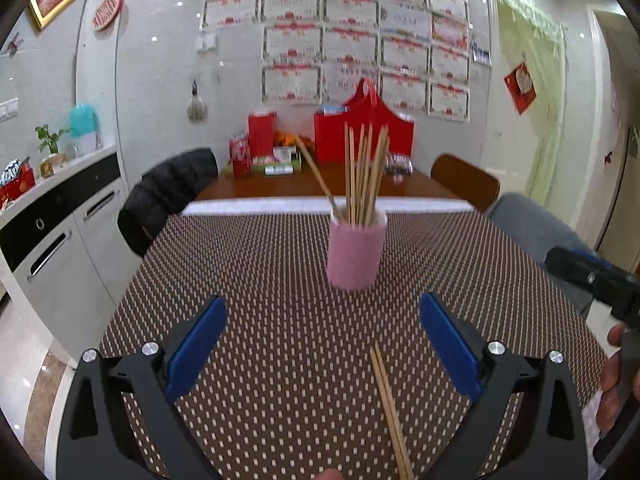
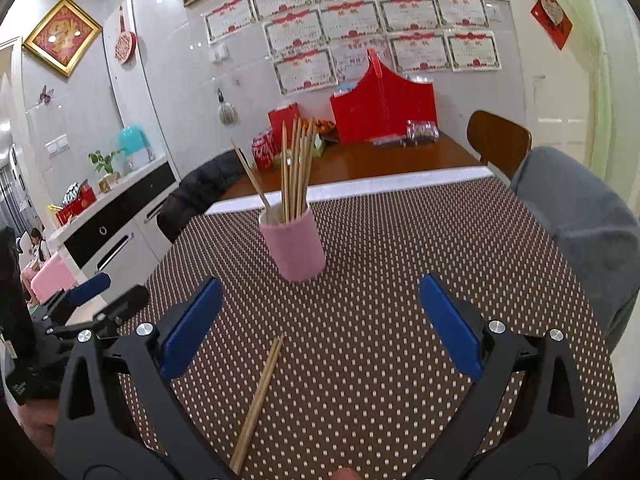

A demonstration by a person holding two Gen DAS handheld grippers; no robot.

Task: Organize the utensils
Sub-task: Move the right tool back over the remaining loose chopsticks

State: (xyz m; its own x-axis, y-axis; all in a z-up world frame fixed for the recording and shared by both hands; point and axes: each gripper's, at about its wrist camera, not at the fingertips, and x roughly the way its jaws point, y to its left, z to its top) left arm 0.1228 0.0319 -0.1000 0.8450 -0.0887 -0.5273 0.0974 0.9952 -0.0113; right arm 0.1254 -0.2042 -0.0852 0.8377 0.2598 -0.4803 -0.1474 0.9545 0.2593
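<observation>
Counter (image 1: 280, 264): covered by a brown mat with pale dots; a white strip marks the mat's far edge, bare wood beyond it.

Pink cup (image 1: 355, 252): upright, ahead of both grippers near mid-mat, holding a bundle of chopsticks (image 1: 366, 172); one leans out to the left, the rest stand close together.

Loose chopstick pair (image 1: 390, 408): flat on the mat, the two sticks touching. Seen from the left gripper (image 1: 322, 344), it lies between the fingers toward the right one; seen from the right gripper (image 2: 320, 320), toward the left one.

Left gripper: blue pads spread wide, nothing between them but mat and the pair below.
Right gripper: likewise wide apart, empty.

Room: white tiled wall hung with certificates (image 1: 352, 48); red bags (image 1: 362, 136) and boxes at the counter's far end; dark chair (image 1: 168, 196) left, wooden chair (image 1: 464, 180) right, a grey sleeve (image 2: 580, 232) at right.

Open room: bare mat all around the cup; mat edges fall away left and right of the grippers.
</observation>
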